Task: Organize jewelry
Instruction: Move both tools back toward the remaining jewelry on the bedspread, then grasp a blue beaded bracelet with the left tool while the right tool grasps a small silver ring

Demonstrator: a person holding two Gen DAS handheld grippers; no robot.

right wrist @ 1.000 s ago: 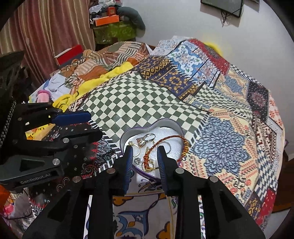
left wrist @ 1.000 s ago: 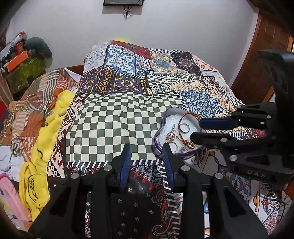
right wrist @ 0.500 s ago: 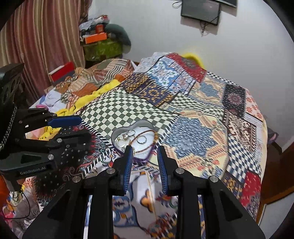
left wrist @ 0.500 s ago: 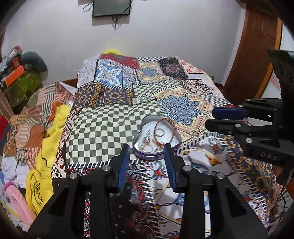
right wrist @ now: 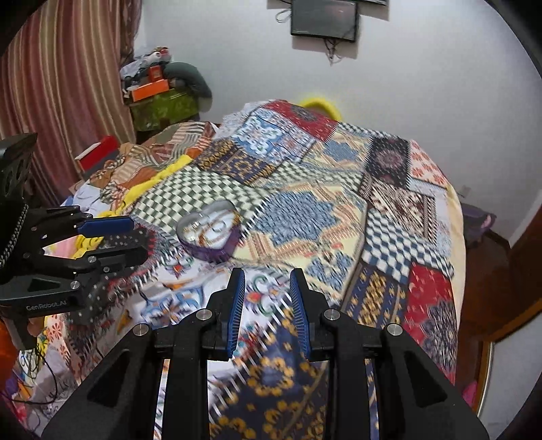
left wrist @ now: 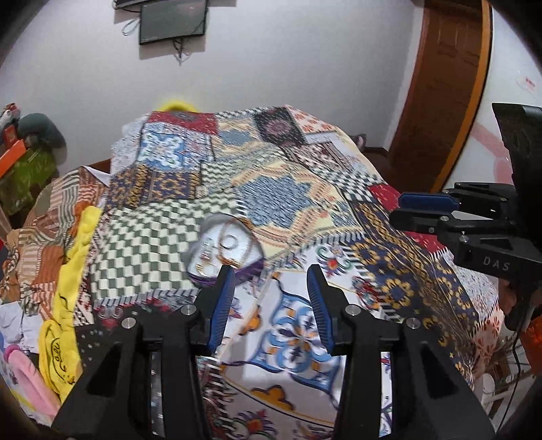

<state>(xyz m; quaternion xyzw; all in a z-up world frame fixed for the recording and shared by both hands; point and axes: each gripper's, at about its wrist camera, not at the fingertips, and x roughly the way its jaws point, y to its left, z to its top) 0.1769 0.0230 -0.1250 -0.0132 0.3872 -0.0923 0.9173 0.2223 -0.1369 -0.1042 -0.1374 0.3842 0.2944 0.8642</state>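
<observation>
Now both empty grippers, left (left wrist: 269, 304) spreading wider, right (right wrist: 266, 304) narrowly parted, are backing away from the heart-shaped jewelry tin (left wrist: 225, 245) at frame centre, suggesting sorting is finishing.

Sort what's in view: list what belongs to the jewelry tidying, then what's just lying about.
For the job: heart-shaped box holding jewelry; left gripper and right gripper, both empty.

Lying about: patchwork bedspread, yellow cloth, orange box, wall screen.
</observation>
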